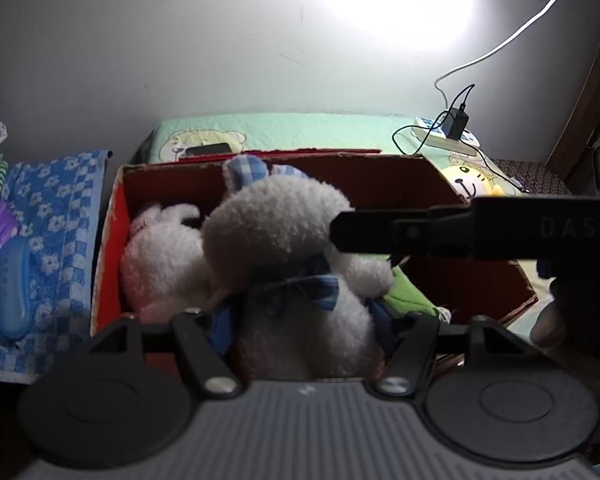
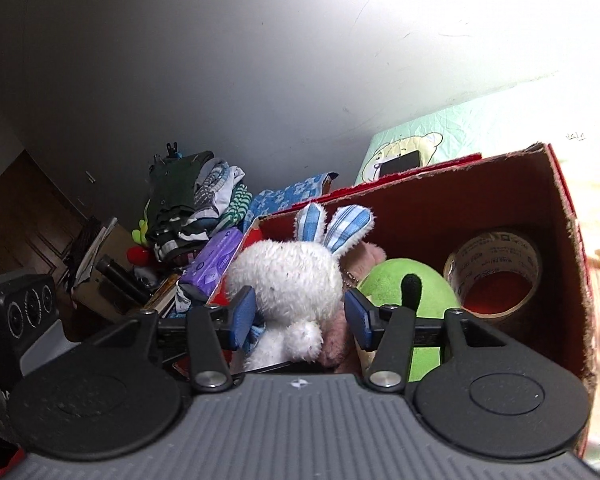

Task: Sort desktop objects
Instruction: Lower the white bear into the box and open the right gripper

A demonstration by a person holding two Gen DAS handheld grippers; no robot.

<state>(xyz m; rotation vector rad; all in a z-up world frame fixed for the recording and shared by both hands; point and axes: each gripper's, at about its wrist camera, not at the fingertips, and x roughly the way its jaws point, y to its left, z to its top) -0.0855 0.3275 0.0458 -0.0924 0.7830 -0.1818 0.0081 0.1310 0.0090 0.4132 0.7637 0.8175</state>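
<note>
Here, fluffy white rabbit plush (image 2: 288, 280), blue-checked ears, bow tie, seemingly slightly grubby.

The white rabbit toy (image 2: 288, 284) is showing shaggy, matt plush, its ears lined with checked woven cloth. The red box (image 2: 500, 196) is looking like rough cardboard with frayed edges. The tape roll (image 2: 494, 272) is gleaming, glossy plastic film. The blue towel (image 1: 60, 216) is lying as nubby terry cloth. The green toy (image 2: 432, 284) is appearing smooth and soft.
</note>
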